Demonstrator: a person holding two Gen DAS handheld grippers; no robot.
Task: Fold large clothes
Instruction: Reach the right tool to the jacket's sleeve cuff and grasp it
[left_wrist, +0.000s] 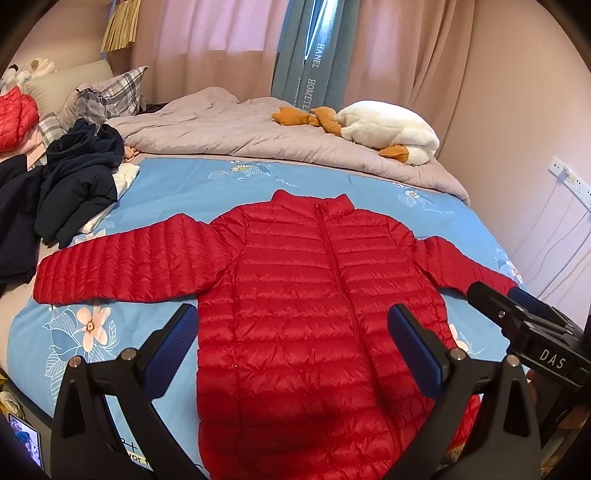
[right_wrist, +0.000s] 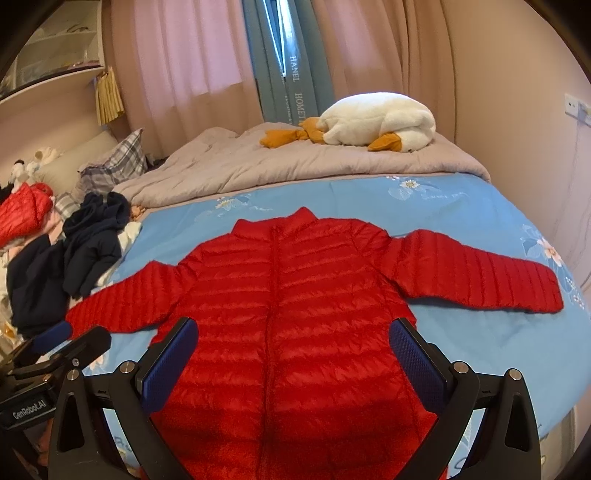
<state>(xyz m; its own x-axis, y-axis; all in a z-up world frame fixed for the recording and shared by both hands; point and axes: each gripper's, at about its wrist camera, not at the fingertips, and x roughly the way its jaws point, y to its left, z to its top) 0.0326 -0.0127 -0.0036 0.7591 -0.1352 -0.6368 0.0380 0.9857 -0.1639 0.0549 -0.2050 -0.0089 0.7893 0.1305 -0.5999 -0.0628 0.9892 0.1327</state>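
Red down jacket (left_wrist: 317, 295): we see it spread flat, zipped, sleeves out, on the blue floral sheet (left_wrist: 177, 177).
Left gripper (left_wrist: 291, 332): we hold it above the jacket's lower body, jaws apart, empty.
Right gripper (right_wrist: 293, 343): likewise over the jacket, jaws apart.
Dark navy clothes (left_wrist: 74, 177): heaped just beyond the jacket's left sleeve.
Grey quilt (left_wrist: 229, 129): bunched past the collar, with a white plush goose (left_wrist: 388, 129) on it.
Second red garment (left_wrist: 14, 118): far left of the jacket.
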